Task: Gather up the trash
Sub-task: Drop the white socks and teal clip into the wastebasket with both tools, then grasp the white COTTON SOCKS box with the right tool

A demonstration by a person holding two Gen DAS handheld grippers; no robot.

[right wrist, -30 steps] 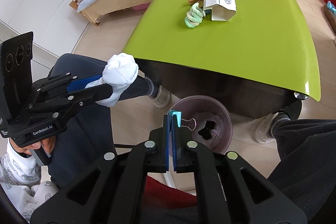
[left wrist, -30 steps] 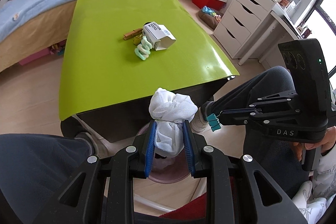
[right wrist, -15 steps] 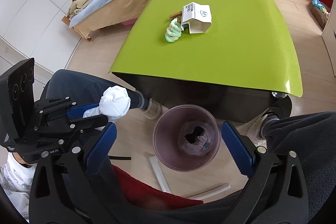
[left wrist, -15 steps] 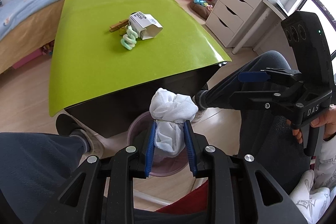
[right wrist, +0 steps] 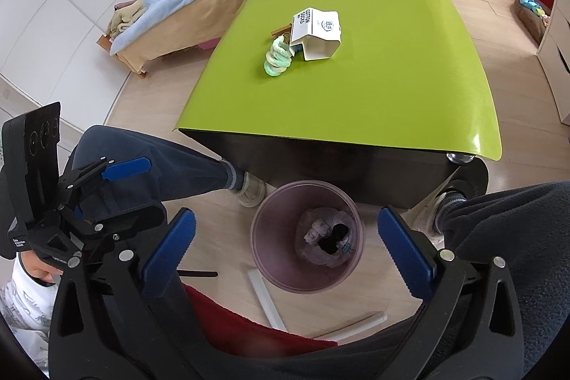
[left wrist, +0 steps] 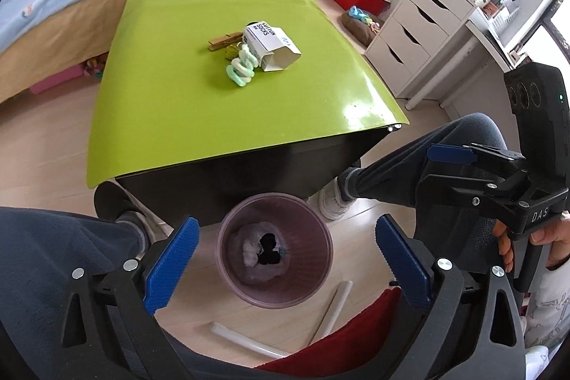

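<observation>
Below ribbed blue pads [left wrist: 171,264], round translucent bin [left wrist: 313,234]

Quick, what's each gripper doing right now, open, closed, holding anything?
Left gripper: open, empty, jaws just opened above the bin.
Right gripper: open, empty, jaws just opened above the same bin.

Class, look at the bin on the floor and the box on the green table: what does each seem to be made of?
Bin: probably translucent purple plastic, since the floor shows faintly through its smooth wall. Box: likely thin white printed cardboard, matte, with folded edges and an open end.
</observation>
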